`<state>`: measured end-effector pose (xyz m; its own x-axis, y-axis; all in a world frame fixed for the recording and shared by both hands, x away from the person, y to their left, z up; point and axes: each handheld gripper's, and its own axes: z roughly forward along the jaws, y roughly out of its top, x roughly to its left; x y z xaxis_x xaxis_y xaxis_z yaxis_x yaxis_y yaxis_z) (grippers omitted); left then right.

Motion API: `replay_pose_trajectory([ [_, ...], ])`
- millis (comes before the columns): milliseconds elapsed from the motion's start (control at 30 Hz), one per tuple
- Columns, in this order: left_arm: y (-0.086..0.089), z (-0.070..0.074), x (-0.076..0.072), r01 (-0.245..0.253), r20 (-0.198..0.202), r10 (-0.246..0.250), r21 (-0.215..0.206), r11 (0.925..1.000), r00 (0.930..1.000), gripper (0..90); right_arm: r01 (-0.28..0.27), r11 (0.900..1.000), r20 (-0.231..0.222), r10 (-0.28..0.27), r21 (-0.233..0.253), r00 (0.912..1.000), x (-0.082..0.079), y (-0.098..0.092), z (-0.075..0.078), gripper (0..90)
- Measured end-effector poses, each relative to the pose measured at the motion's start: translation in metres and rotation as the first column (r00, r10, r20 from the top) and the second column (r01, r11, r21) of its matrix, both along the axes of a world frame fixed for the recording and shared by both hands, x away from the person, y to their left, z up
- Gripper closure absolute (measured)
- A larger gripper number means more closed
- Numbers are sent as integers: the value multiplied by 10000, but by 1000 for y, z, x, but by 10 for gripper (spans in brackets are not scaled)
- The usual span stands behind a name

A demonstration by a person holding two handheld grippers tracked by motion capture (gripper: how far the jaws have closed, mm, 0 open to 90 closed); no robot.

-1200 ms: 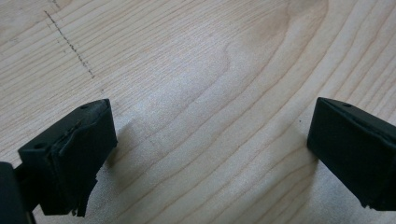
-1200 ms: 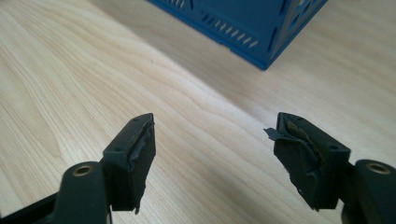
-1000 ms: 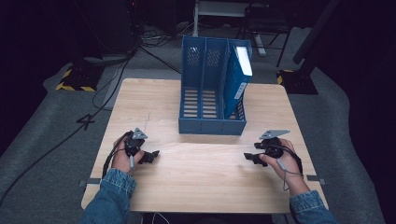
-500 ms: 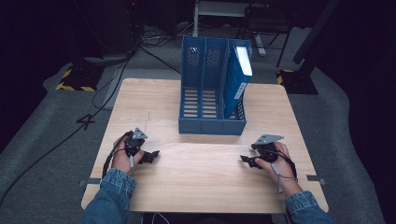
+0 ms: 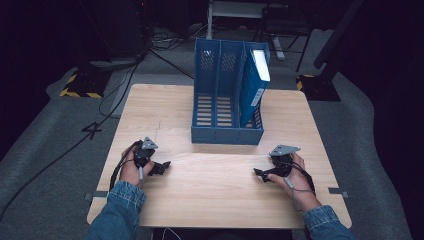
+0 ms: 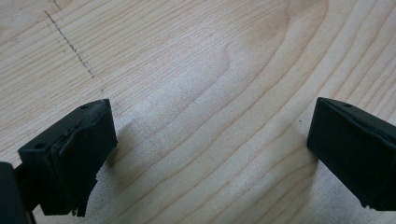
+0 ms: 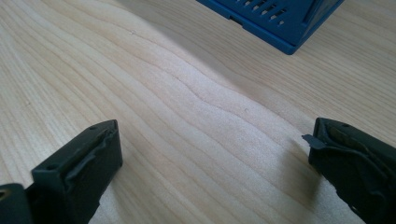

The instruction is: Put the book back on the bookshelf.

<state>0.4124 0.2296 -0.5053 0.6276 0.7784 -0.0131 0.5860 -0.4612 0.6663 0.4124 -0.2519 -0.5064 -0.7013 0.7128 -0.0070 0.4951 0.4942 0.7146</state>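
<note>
Since a second ago my right gripper [image 5: 264,174] edged inward; the left gripper [image 5: 159,167] stayed; both jaws gape wide, holding nothing, on the table [image 5: 215,200]

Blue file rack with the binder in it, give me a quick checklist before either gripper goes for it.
1. Left gripper open, nothing between its jaws: ok.
2. Right gripper open, nothing between its jaws: ok.
3. Blue file rack upright on the table: ok.
4. Blue binder in the rack's right-hand slot, leaning: ok.
5. Bare wood between grippers and rack: ok.
6. Binder free to slide out: cannot tell.
</note>
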Motion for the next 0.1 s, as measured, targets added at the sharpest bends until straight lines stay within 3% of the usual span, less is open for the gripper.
replay_pose_trajectory([
  [100, 0, 0, 0, 29, 3, -29, 8, 10000, 10000, 18, 17, 10000, 1, -17, -6, 10000, 0, 0, 0, 26],
])
